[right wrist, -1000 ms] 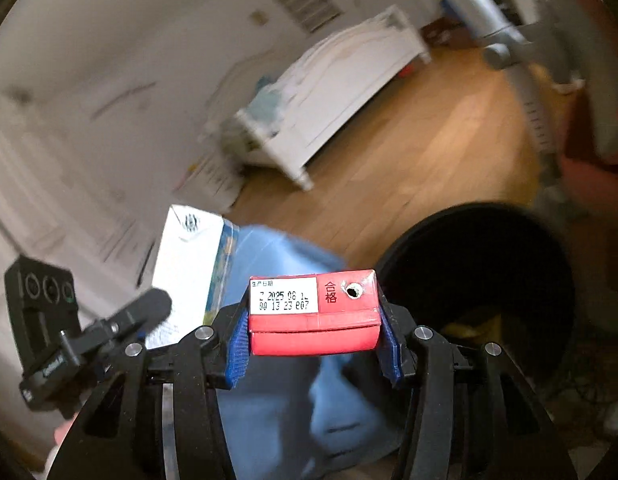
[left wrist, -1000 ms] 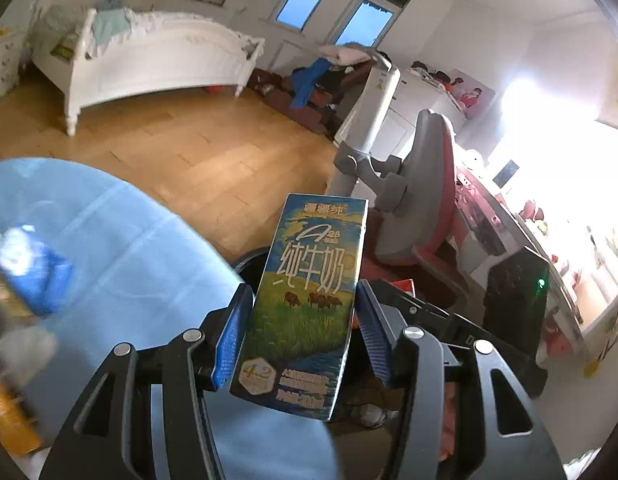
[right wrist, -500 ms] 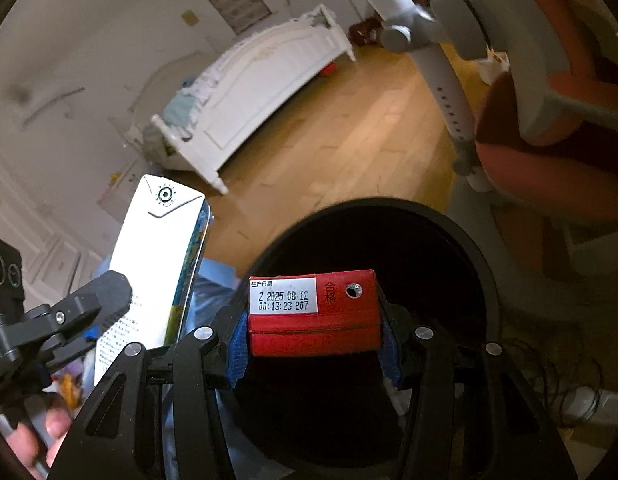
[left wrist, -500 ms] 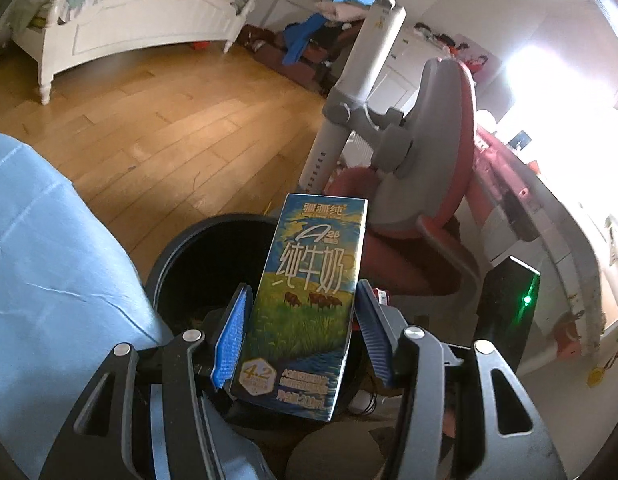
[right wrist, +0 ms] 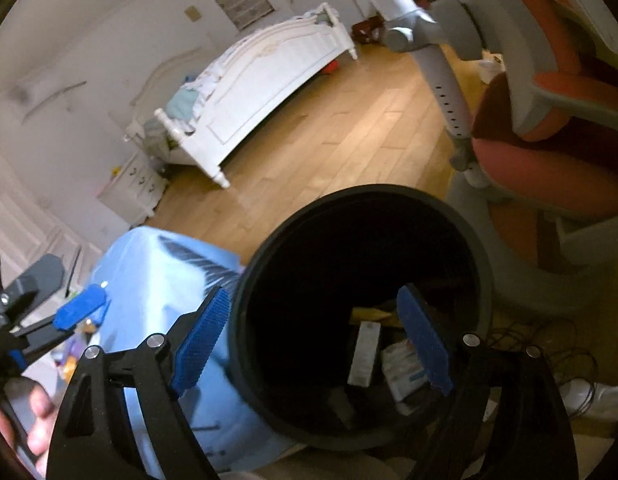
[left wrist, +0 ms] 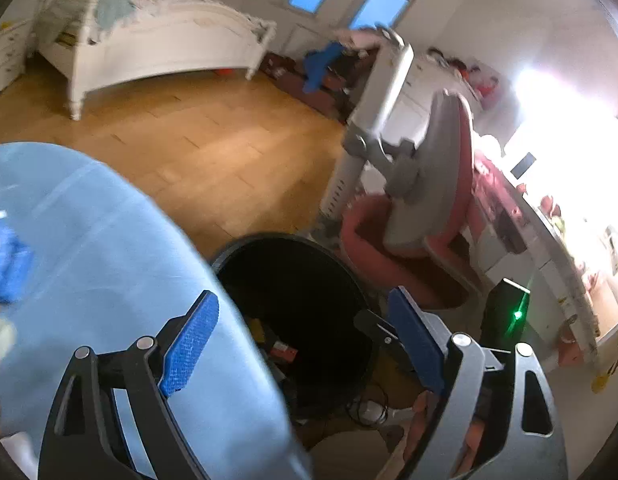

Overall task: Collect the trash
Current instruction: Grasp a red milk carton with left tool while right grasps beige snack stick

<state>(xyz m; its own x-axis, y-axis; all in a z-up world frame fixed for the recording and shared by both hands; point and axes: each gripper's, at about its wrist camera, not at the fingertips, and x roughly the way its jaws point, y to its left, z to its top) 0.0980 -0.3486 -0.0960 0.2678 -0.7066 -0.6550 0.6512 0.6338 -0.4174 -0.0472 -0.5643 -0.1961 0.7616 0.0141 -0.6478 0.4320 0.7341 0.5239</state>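
A black round trash bin stands on the floor beside a blue-covered table. My right gripper hangs over its mouth, jaws opening wide with nothing between them. At the bin's bottom lie a white-sided carton and a second pale carton. My left gripper is also opening and holds nothing; it hovers over the bin near the table's edge. A bit of red packaging shows inside the bin. In the right wrist view the left gripper appears at the far left, above a hand.
The blue tablecloth fills the left side, with a blue wrapper lying on it. A red and grey chair stands right behind the bin. Cables lie on the floor to its right. A white bed stands across the wooden floor.
Both grippers opened wide. The milk carton has left the left jaws and the red carton has left the right jaws. The right gripper sank closer to the bin.
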